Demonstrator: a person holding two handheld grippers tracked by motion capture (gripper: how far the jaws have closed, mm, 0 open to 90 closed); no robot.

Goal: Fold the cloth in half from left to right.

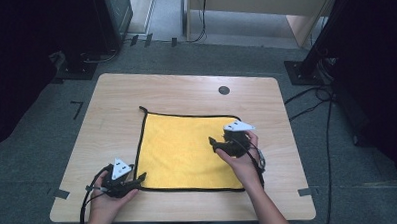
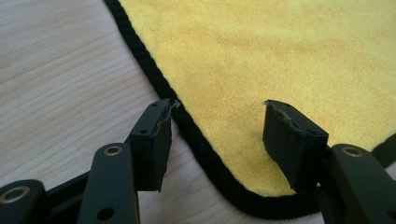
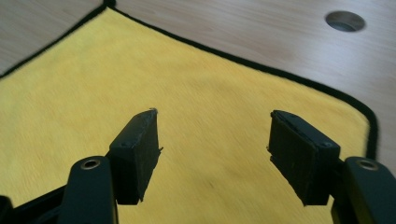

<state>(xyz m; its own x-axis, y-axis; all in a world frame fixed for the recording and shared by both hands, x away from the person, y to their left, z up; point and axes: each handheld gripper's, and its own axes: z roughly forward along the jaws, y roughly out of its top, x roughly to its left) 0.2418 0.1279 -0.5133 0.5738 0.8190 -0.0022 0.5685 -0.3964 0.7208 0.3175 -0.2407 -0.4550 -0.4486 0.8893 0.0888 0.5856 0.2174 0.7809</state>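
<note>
**Both grippers spread at the yellow cloth**

High view: my left gripper (image 1: 139,180) sits at the yellow cloth (image 1: 183,150)'s near corner; my right gripper (image 1: 213,141) hovers over its far side on the worktop (image 1: 116,100).

Left gripper view: jaws spread, straddling the black hem (image 2: 196,140). I might pinch only the hem and let it slip.

Right gripper view: jaws apart, cloth beneath, nothing pinched. No writing readable.

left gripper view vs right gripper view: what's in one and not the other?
Left gripper view: the rounded near corner of the yellow fleece cloth with black piping, straddled by the open left gripper.

Right gripper view: the round grey grommet hole in the light wooden table, and the open right gripper above the cloth's middle.

Both: cloth, its piping, bare tabletop, nothing gripped.
</note>
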